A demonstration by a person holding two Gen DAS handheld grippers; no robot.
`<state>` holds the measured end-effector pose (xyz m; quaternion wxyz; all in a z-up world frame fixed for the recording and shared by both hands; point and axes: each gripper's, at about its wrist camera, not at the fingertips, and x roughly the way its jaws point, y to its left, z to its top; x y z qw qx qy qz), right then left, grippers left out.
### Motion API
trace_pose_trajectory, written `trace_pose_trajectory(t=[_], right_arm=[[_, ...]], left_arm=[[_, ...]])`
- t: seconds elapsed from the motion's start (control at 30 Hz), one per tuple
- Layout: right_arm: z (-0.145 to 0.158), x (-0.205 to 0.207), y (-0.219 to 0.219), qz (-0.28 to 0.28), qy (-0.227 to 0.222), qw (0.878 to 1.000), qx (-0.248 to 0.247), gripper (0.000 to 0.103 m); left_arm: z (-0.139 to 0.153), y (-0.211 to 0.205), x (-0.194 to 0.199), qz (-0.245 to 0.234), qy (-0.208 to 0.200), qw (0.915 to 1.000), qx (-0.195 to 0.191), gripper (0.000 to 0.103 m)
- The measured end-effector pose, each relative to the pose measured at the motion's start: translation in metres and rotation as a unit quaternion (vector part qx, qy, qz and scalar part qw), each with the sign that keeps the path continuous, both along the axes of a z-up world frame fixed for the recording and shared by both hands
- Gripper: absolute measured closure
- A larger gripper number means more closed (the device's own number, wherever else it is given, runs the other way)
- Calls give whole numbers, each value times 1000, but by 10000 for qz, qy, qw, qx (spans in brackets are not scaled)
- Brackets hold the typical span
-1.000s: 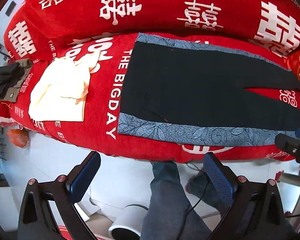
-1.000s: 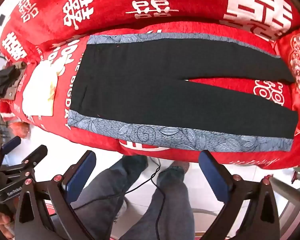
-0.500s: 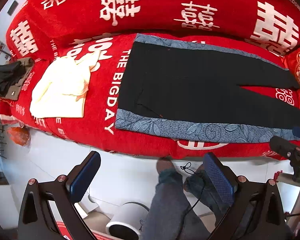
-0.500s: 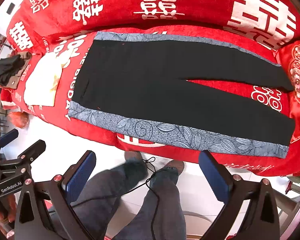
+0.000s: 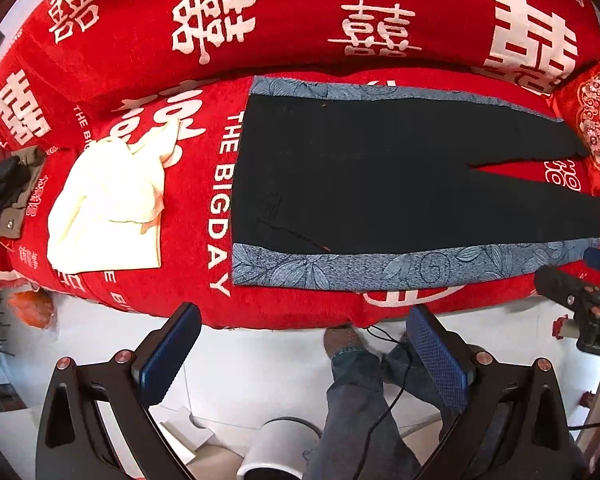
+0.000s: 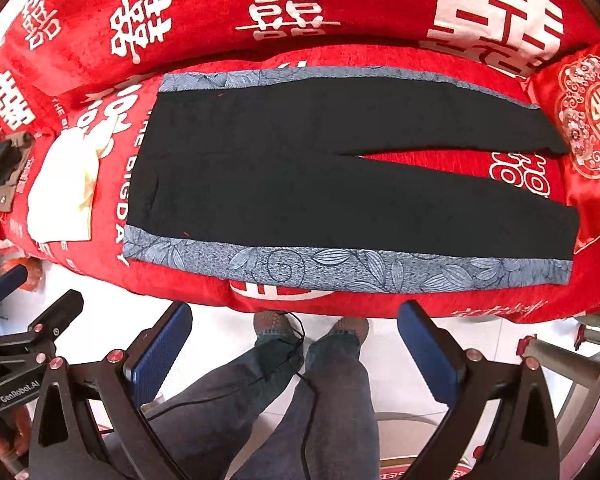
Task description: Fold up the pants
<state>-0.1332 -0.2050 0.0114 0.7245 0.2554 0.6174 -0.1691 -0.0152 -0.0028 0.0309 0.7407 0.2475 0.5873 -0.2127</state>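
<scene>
Black pants (image 5: 380, 184) with blue-grey leaf-print side stripes lie flat on a red sofa (image 5: 300, 20), waistband to the left, legs spread to the right; they also show in the right wrist view (image 6: 320, 176). My left gripper (image 5: 300, 344) is open and empty, above the floor in front of the sofa edge, near the waist end. My right gripper (image 6: 292, 344) is open and empty, also short of the sofa edge, facing the middle of the pants. Each gripper shows at the edge of the other's view.
A cream folded garment (image 5: 108, 204) lies left of the pants, and a dark garment (image 5: 2, 196) sits at the far left end. A red embroidered cushion (image 6: 592, 128) is at the right. The person's legs (image 6: 300, 400) stand on the white floor below.
Both grippers have moved forward towards the sofa; the pants now look larger and nearer. The person's feet have stepped closer to the sofa edge. Both stay open.
</scene>
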Motion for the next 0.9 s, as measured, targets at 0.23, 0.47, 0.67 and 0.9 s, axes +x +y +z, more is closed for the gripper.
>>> trace_pose_trajectory(t=[0.23,0.47,0.67,0.9], right_arm=[[-7,6,12,-124,105,9999,3,1],[-6,11,14,-130,136,9998,-64,1],[-4,13,13,-103,156,9997,-138,1],[-3,13,6,-141,157,9996,-176,1]], left_arm=[[-6,8,11,-94,16,9999,74,0],[-7,11,18,-65,0,10000,68,0],[-8,11,23,19,-15,9999,123,0],[-7,5,25,-18,-54,9999,103,0]])
